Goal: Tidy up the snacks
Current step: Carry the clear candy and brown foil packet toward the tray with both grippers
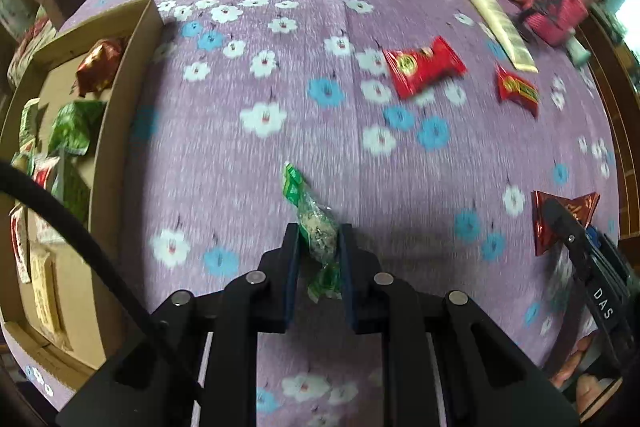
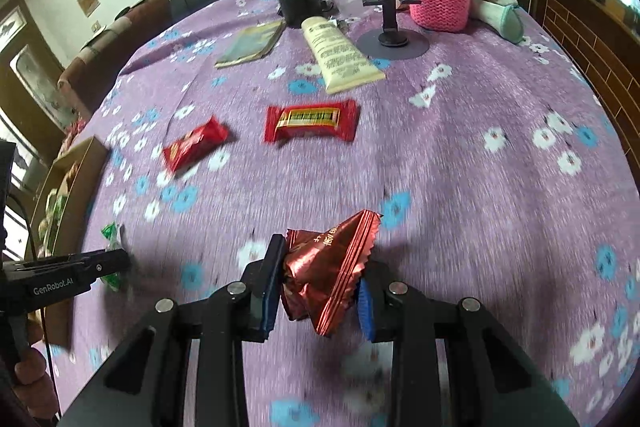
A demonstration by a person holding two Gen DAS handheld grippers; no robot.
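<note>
Snack packets are being carried in both tongs above the purple flowered worktop [image 1: 280, 39]. Left tongs [image 1: 319, 251] are clamping a green twist-wrapped candy [image 1: 316, 227] across its bulging middle; its long axis is running forward and slightly left, one twisted tail pointing away from the camera, the other hanging back between the pads. Right tongs [image 2: 320, 279] are pinching a dark red foil packet [image 2: 328, 267] at its body, its crimped seam slanting up to the right. Both packets are looking light, crinkly and slippery, so they are probably best gripped on the filled centre, not on the thin tails. Two red wrapped bars [image 2: 311, 123] and [image 2: 194, 143] are lying flat further out, their long axes running roughly crosswise. A cardboard box [image 1: 124, 115] holding other snacks is sitting at the left edge.
</note>
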